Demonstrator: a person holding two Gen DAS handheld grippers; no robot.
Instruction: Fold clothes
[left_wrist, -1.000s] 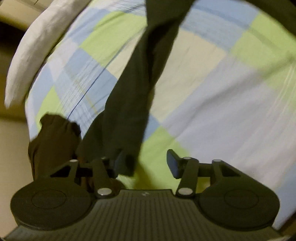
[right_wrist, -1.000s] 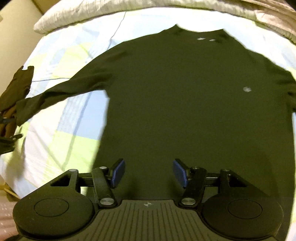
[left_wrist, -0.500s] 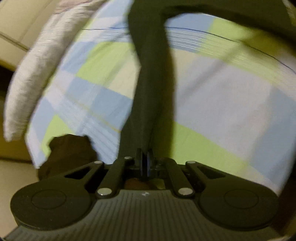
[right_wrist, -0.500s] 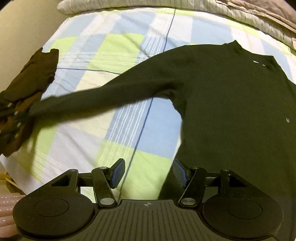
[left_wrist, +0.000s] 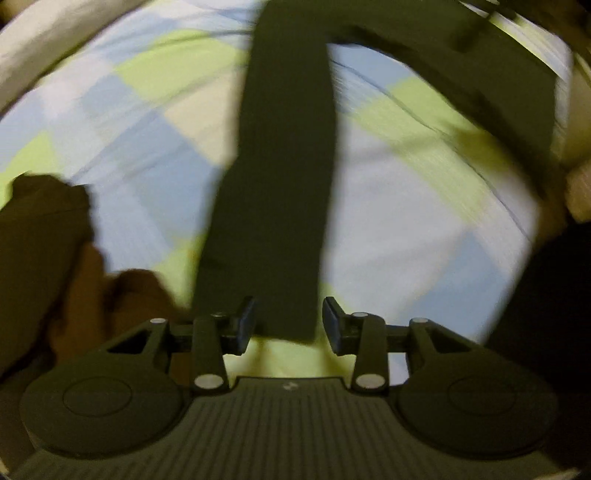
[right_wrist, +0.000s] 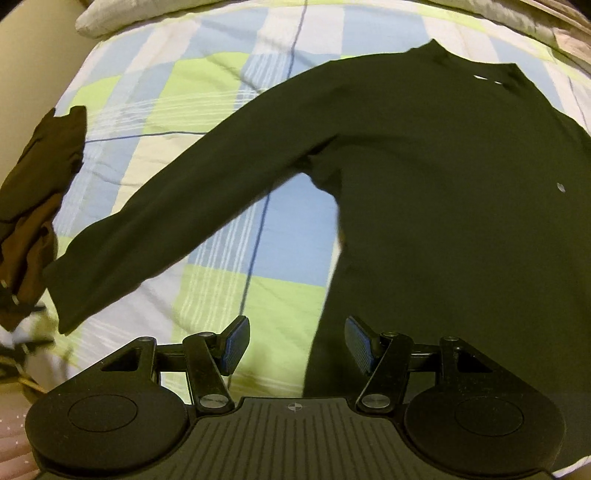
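Right wrist view: the dark long-sleeved top (right_wrist: 424, 155) lies flat on the checked bed (right_wrist: 207, 88), its sleeve (right_wrist: 177, 221) stretched toward the bed's left edge. The right gripper (right_wrist: 295, 343) hovers spread and empty at the hem. The left gripper (left_wrist: 288, 325) gapes around the cuff, not pinching. Judging by this, the sleeve is being laid out or about to be folded in.

Black shirt (right_wrist: 424, 184), blue-green checked sheet (right_wrist: 207, 96)
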